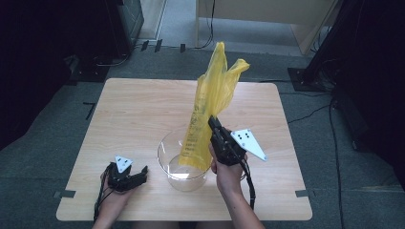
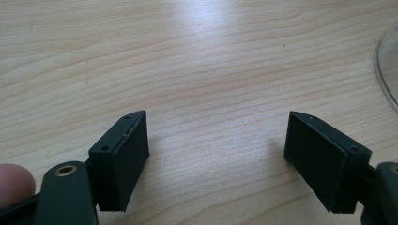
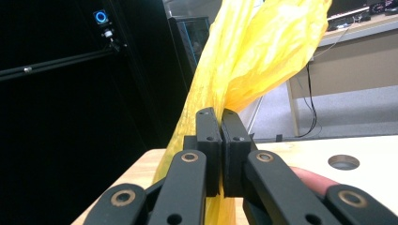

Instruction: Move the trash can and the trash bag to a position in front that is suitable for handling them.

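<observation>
A yellow plastic bag (image 1: 210,107) stands up from a clear glass bowl (image 1: 165,162) near the table's front middle, its lower end inside the bowl. My right gripper (image 1: 213,122) is shut on the bag's middle, just above the bowl's right rim. In the right gripper view the yellow bag (image 3: 253,56) rises from between the closed jaws of the right gripper (image 3: 220,117). My left gripper (image 1: 141,172) rests open on the wood left of the bowl. Bare wood lies between the pads of the left gripper (image 2: 216,145), and the bowl's rim (image 2: 386,70) curves in at the right edge.
The wooden table (image 1: 138,109) has bare wood behind and left of the bowl. Dark equipment and cables (image 1: 310,114) lie on the grey floor around it. A light wooden desk (image 1: 267,12) stands beyond the far edge.
</observation>
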The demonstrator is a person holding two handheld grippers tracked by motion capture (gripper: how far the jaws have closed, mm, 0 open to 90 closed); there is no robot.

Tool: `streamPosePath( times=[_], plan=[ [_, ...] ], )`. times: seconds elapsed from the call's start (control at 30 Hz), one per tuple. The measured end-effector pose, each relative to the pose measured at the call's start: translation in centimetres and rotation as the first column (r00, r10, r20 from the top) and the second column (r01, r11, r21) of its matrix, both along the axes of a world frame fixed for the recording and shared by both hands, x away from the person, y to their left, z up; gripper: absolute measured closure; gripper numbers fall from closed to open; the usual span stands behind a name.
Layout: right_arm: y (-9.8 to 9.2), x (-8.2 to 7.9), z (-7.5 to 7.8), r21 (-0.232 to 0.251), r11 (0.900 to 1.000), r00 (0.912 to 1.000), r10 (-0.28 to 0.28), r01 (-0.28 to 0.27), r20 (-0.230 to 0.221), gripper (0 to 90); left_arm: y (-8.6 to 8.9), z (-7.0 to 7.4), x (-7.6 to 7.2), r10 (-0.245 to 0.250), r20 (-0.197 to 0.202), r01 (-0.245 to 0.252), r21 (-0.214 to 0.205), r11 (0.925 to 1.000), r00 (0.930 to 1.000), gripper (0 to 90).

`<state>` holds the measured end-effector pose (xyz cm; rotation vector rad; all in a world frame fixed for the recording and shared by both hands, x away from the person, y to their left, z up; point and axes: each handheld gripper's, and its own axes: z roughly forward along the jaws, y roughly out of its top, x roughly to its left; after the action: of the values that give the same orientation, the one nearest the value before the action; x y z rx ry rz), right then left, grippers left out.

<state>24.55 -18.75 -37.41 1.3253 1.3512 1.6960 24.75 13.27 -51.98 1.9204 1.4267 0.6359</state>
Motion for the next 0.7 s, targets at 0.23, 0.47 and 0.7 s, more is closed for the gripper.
streamPosePath(
  times=[0.23, 0.47, 0.7],
  plan=[
    [-0.5, -1.9, -1.6, -0.059, 0.9971, 0.9988, 0.049, -0.049, -0.001, 87.9, 0.0, 0.0, 0.0, 0.0, 0.001, 0.0, 0.0, 1.0, 1.0, 21.8],
    [-0.6, -2.9, -3.0, -0.167, 0.9858, 0.9997, 0.02, -0.017, 0.013, 87.9, 0.0, 0.0, 0.0, 0.001, 0.002, -0.001, -0.001, 1.0, 1.0, 21.8],
    [0.5, -3.6, -3.9, -0.348, 0.9355, 0.9968, -0.041, 0.062, 0.069, 87.9, 0.0, 0.0, 0.0, 0.0, 0.001, 0.0, 0.002, 1.0, 1.0, 21.8]
  ],
)
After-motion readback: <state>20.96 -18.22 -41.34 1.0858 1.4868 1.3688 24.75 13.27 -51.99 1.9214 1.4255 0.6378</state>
